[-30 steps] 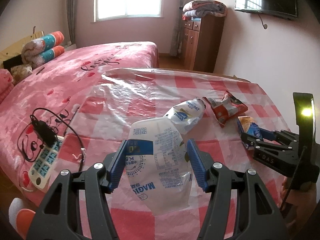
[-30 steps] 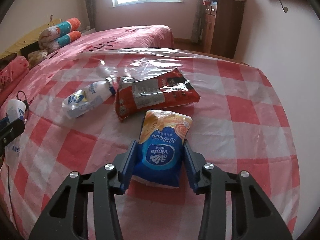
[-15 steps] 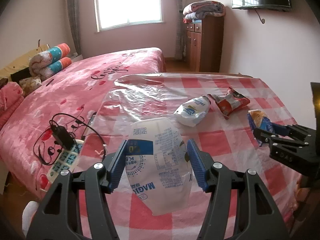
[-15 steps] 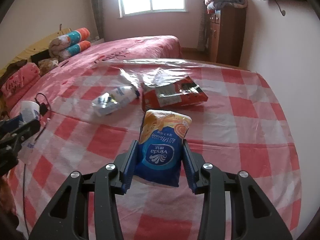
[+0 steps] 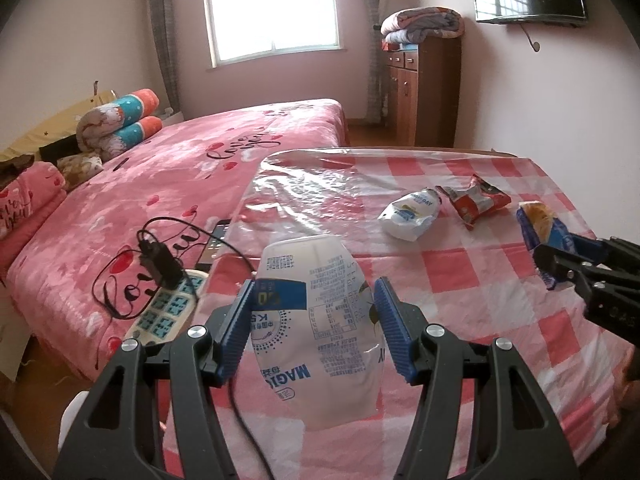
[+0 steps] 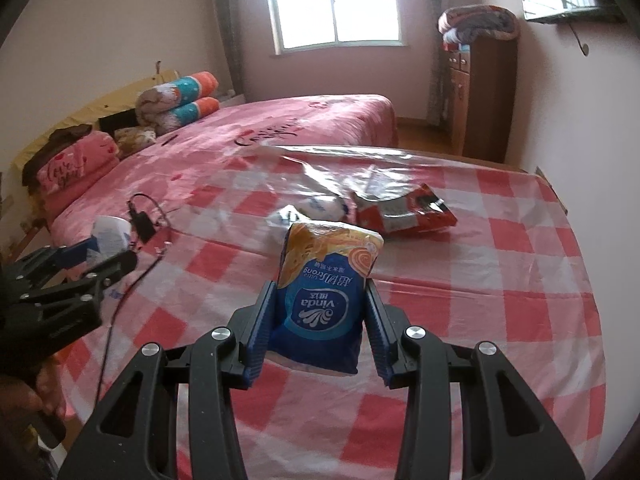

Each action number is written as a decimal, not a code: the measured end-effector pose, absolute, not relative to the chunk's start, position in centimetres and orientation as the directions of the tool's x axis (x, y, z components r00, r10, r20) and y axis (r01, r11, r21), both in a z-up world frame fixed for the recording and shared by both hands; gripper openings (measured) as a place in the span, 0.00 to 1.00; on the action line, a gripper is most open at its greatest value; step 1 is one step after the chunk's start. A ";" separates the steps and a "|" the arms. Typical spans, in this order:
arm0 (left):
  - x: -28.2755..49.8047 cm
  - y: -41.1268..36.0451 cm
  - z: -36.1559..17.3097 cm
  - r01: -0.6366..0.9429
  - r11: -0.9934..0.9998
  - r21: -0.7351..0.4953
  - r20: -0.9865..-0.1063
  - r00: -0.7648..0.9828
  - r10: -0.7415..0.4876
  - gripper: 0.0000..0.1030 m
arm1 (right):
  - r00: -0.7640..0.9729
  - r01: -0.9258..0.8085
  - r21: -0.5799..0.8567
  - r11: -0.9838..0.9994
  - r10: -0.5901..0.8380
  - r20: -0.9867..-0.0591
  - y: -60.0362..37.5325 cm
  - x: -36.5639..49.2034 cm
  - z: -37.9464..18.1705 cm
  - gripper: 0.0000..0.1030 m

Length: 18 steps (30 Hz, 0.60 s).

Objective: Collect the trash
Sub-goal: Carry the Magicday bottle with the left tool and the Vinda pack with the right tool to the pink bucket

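Between blue pads, "Vinda" tissue pack [image 6: 320, 304]

Both wrist views downward, sharing table [image 5: 472, 276]

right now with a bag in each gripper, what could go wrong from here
The left gripper pinches only the sides of the limp white milk pouch; it could slide out. The black charger cable trails under that gripper and might snag. The right gripper squeezes the soft blue tissue pack, which may slip.

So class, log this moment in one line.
left gripper: holds white pouch | right gripper: holds blue tissue pack | on table: white bag, red wrapper
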<state>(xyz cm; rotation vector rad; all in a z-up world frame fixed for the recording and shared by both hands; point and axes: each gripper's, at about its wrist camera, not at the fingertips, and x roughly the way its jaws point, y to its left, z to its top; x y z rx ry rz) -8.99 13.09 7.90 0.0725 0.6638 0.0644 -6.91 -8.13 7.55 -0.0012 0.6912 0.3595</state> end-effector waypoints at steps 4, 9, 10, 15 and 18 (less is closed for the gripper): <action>-9.7 13.9 8.1 -0.052 0.994 0.093 -0.608 0.788 0.098 0.59 | 0.705 -0.365 0.122 0.923 0.360 -0.611 -6.9 -8.2 8.4 0.43; -10.8 14.9 8.4 -0.072 0.992 0.104 -0.601 0.790 0.121 0.59 | 0.689 -0.418 0.119 0.900 0.400 -0.605 -4.8 -9.5 9.1 0.43; -10.9 15.0 8.5 -0.075 0.992 0.105 -0.600 0.791 0.123 0.59 | 0.686 -0.427 0.117 0.897 0.405 -0.604 -4.6 -9.7 9.2 0.43; -12.1 16.3 8.6 -0.101 0.989 0.113 -0.595 0.790 0.148 0.59 | 0.664 -0.486 0.099 0.868 0.441 -0.604 -1.9 -11.2 9.5 0.43; -12.6 17.2 8.5 -0.118 0.986 0.115 -0.595 0.787 0.164 0.59 | 0.646 -0.522 0.094 0.848 0.465 -0.605 -0.3 -12.0 9.7 0.43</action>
